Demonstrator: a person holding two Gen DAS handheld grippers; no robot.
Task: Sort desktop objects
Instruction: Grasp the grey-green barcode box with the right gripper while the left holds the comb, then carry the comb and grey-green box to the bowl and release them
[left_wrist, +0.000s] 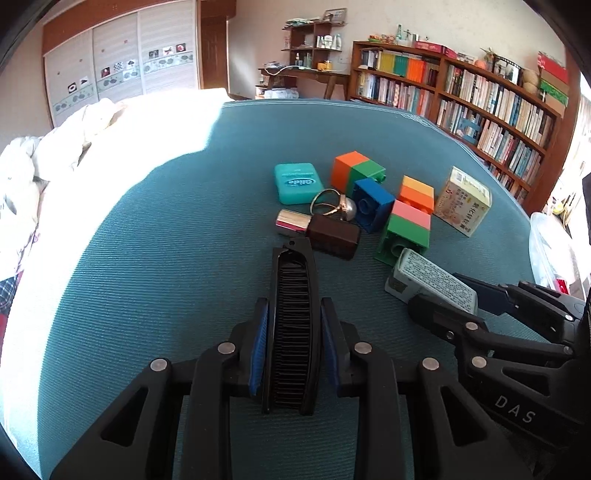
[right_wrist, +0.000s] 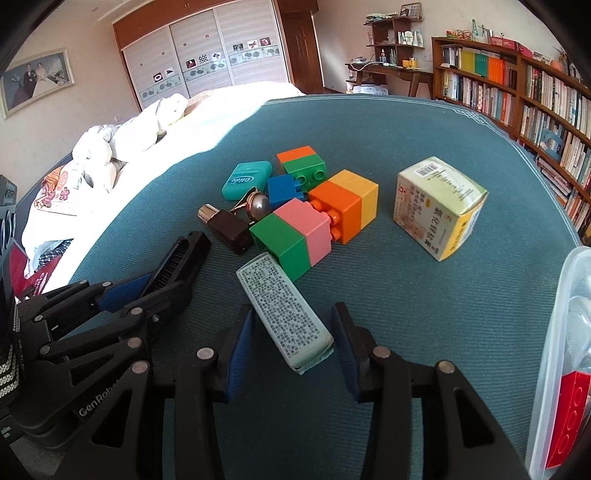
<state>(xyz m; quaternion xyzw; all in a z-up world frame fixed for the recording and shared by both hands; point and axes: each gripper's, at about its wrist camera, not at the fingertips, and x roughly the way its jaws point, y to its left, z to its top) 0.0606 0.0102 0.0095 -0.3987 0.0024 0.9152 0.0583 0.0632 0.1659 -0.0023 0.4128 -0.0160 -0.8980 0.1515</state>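
My left gripper (left_wrist: 294, 314) is shut on a black comb (left_wrist: 293, 314) that lies on the teal table mat (left_wrist: 166, 258); the comb also shows in the right wrist view (right_wrist: 181, 258). My right gripper (right_wrist: 291, 325) is open, its fingers on either side of a long pale box with small print (right_wrist: 284, 314), not touching it. Past them lies a cluster: a green-pink block (right_wrist: 295, 236), an orange-yellow block (right_wrist: 347, 201), a blue block (right_wrist: 282, 190), an orange-green block (right_wrist: 301, 162), a teal case (right_wrist: 245, 179), a pearl ring (right_wrist: 258, 205) and a dark bottle with a silver cap (right_wrist: 229, 225).
A square medicine carton (right_wrist: 439, 206) stands to the right of the cluster. A clear plastic bin (right_wrist: 557, 350) with a red brick inside is at the right edge. A bed with white covers lies to the left, bookshelves to the right.
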